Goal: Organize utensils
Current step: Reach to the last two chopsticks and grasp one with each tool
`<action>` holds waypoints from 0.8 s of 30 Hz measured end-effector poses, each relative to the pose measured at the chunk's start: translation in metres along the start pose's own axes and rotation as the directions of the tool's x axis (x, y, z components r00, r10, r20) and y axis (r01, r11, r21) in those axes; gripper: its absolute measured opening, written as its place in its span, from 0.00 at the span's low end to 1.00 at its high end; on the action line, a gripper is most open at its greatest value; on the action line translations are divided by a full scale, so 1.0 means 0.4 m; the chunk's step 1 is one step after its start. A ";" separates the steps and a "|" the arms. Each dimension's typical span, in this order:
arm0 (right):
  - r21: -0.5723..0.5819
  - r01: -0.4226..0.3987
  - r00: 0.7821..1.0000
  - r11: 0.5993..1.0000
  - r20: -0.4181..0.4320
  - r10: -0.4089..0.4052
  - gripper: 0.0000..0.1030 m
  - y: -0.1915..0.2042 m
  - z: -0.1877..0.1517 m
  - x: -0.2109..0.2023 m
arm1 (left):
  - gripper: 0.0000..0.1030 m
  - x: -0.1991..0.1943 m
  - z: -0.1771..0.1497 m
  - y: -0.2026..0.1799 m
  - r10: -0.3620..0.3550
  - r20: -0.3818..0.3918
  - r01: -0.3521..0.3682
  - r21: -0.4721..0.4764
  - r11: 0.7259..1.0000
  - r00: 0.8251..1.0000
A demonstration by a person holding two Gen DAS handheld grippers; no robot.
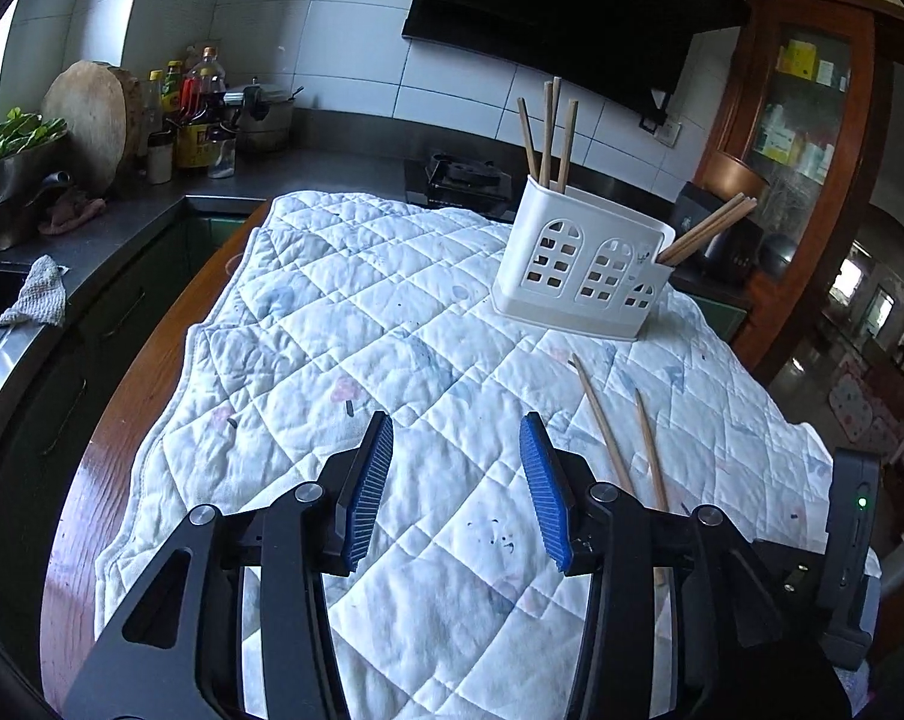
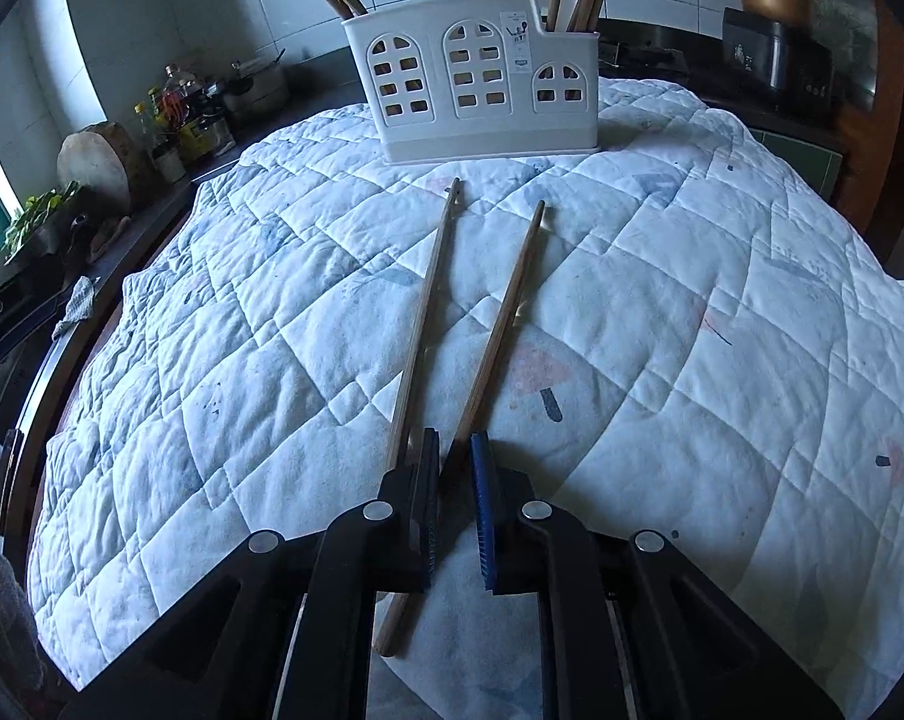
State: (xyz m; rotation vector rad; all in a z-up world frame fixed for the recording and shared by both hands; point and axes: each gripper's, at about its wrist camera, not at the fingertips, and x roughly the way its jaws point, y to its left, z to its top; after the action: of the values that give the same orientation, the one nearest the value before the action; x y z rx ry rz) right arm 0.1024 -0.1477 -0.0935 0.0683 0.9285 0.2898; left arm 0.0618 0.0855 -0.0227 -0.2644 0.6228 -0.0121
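Note:
A white utensil holder (image 1: 583, 258) with arched cut-outs stands on the quilted cloth (image 1: 344, 324) and holds several wooden chopsticks; it also shows in the right wrist view (image 2: 481, 84). Two loose chopsticks lie on the cloth. My right gripper (image 2: 454, 444) is shut on the right chopstick (image 2: 502, 312), which points toward the holder. The left chopstick (image 2: 419, 330) lies beside the left finger, outside the grip. In the left wrist view both chopsticks (image 1: 601, 420) lie right of my left gripper (image 1: 457, 426), which is open and empty above the cloth.
A counter at left holds a round chopping block (image 1: 92, 120), oil bottles (image 1: 200, 108), a pot (image 1: 266, 114) and a bowl of greens (image 1: 14, 150). A gas stove (image 1: 457, 177) sits behind the table. A wooden cabinet (image 1: 799, 120) stands at right. The table's wooden edge (image 1: 122, 396) shows at left.

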 end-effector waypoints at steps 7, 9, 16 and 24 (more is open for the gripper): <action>-0.027 0.043 0.998 0.999 0.048 -0.041 0.07 -0.036 0.005 -0.029 | 0.44 0.022 -0.035 -0.036 -0.047 -0.053 0.046 -0.010 0.999 0.998; -0.032 0.055 0.997 0.998 0.058 -0.053 0.07 -0.055 0.007 -0.036 | 0.44 0.031 -0.048 -0.059 -0.065 -0.071 0.065 -0.004 0.998 0.995; -0.044 0.073 0.996 0.996 0.047 -0.071 0.07 -0.126 0.005 -0.037 | 0.44 0.072 -0.092 -0.146 -0.126 -0.142 0.130 0.024 0.991 0.982; -0.016 0.036 0.999 0.999 0.041 -0.036 0.08 -0.171 -0.009 -0.047 | 0.41 0.145 -0.124 -0.237 -0.177 -0.220 0.192 0.050 0.980 0.959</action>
State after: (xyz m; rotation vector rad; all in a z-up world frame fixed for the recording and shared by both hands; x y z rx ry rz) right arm 0.1037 -0.2189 -0.0936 0.0422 0.8860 0.2617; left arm 0.0869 -0.0233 -0.0714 -0.2532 0.8094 -0.2454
